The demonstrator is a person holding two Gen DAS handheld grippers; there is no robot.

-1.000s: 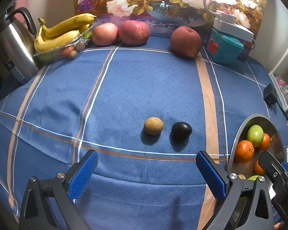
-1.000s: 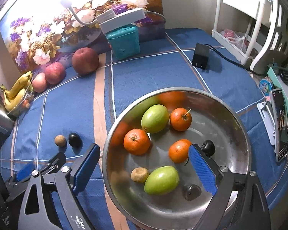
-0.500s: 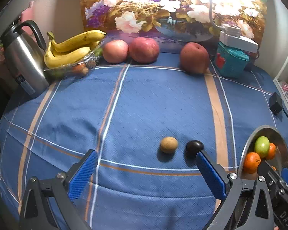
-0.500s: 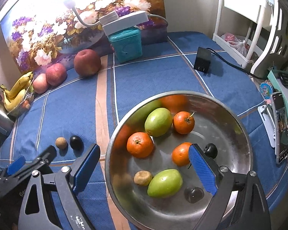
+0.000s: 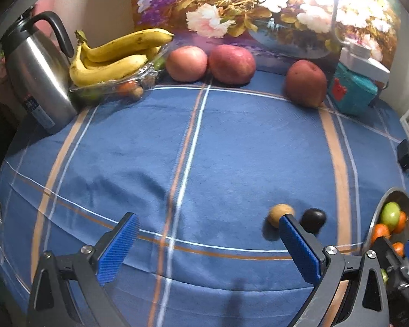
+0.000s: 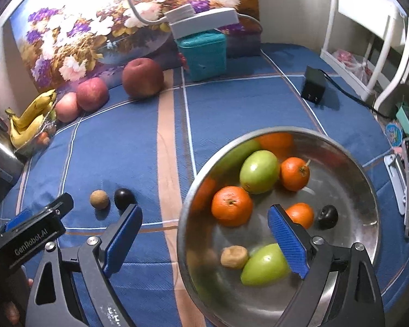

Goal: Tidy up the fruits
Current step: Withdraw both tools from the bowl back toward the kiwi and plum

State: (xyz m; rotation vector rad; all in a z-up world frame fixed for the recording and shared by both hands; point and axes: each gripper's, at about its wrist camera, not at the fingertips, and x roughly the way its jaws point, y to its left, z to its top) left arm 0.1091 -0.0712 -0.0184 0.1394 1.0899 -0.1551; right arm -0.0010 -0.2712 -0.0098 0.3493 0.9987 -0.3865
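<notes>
Fingers (image 5: 117,242) of both the left gripper (image 5: 207,245) and the right gripper (image 6: 204,239) gape wide, empty; next probably the brown fruit (image 5: 279,214) beside the dark fruit (image 5: 313,216), bound for the bowl (image 6: 368,190).

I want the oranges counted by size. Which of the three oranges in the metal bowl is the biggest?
The orange nearest the bowl's left rim, below the upper green fruit, looks largest; the other two, stemmed and half-hidden, look smaller.

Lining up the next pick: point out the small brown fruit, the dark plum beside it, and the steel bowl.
small brown fruit (image 6: 99,199), right wrist view, centre of its top.
dark plum (image 6: 124,198), right wrist view, middle of its skin.
steel bowl (image 6: 349,179), right wrist view, bare inner wall.
</notes>
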